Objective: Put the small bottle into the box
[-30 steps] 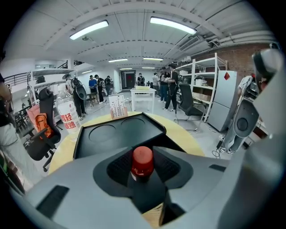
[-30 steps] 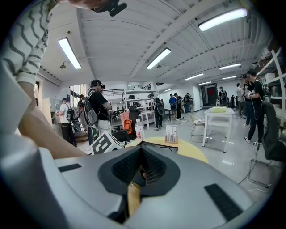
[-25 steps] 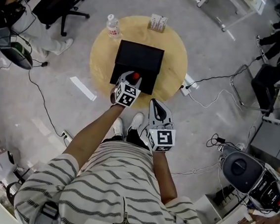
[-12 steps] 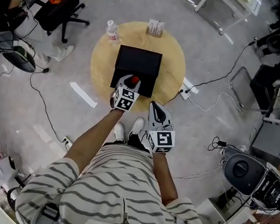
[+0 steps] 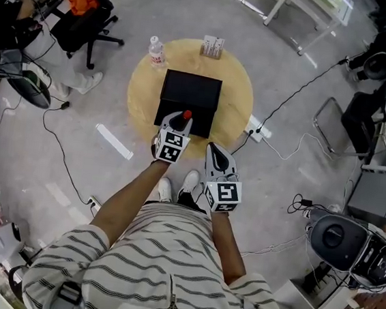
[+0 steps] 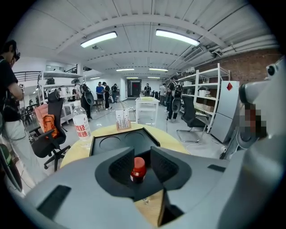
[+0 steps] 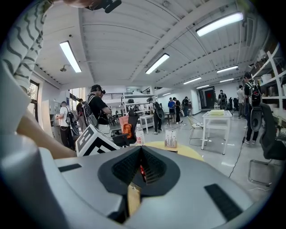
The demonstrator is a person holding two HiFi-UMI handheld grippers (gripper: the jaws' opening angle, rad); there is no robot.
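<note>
The small bottle [image 6: 137,169], dark with a red cap [image 5: 187,115], stands upright between the jaws of my left gripper [image 6: 142,154]. The jaws are closing, and a gap still shows on both sides of the bottle. In the head view the left gripper [image 5: 183,118] reaches over the near edge of the black box [image 5: 189,88]. The box [image 6: 152,136] lies open-topped on the round wooden table [image 5: 236,100], with two round recesses inside. My right gripper [image 5: 214,148] hovers off the table's near rim; its jaws [image 7: 141,154] are shut with nothing held.
A large water bottle [image 5: 156,50] with a red label stands at the table's far left edge. A small carton [image 5: 213,47] sits at the far edge. An office chair [image 5: 84,15], cables and a power strip [image 5: 259,128] lie on the floor around the table.
The head view has drifted, so the table sits slightly higher in the picture. The left gripper stays at the box's near edge with the bottle between its jaws. The right gripper has not moved.
</note>
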